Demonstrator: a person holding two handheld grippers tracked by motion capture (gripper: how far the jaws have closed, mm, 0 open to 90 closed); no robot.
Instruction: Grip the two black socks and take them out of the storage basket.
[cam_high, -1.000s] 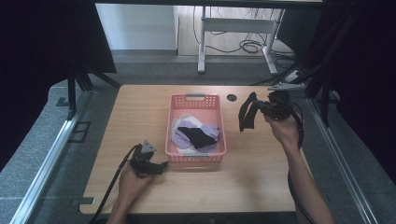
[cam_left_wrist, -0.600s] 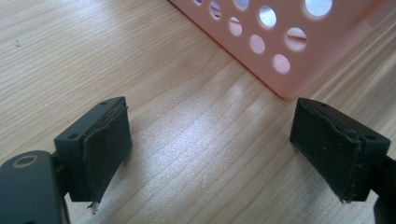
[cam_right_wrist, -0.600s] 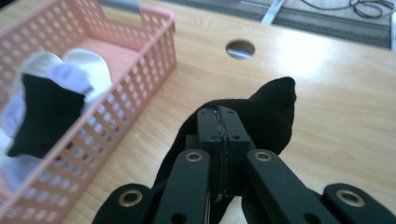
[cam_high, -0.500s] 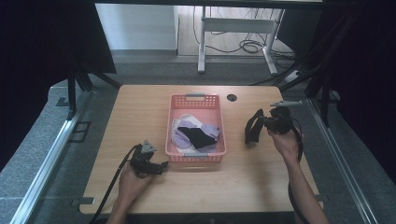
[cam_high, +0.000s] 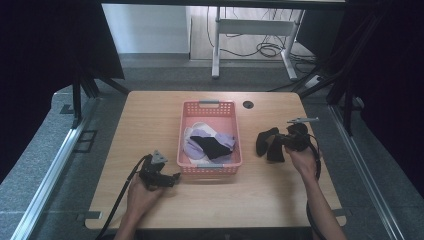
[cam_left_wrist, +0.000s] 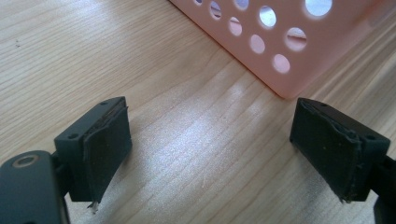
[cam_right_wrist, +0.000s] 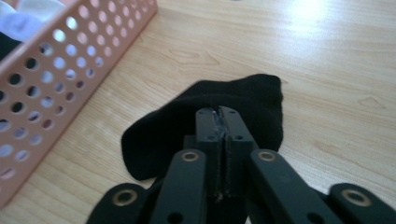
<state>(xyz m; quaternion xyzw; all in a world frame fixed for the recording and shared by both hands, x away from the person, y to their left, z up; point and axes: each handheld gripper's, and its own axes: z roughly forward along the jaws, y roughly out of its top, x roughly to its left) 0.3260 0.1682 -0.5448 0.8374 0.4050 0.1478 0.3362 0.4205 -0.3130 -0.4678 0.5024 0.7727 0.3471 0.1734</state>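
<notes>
Right gripper view: right gripper (cam_right_wrist: 219, 114) is clamped on a limp black fabric sock (cam_right_wrist: 243, 100), draped near the wooden table's (cam_right_wrist: 327, 70) right edge.

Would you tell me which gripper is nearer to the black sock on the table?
Right. The right gripper is clamped on the black sock beside the basket; the left gripper sits across the basket, open.

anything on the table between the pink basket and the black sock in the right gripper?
Nothing: bare wood of the table separates the pink basket from the black sock pinched in the right gripper. Both the high view and the right gripper view show it.
</notes>
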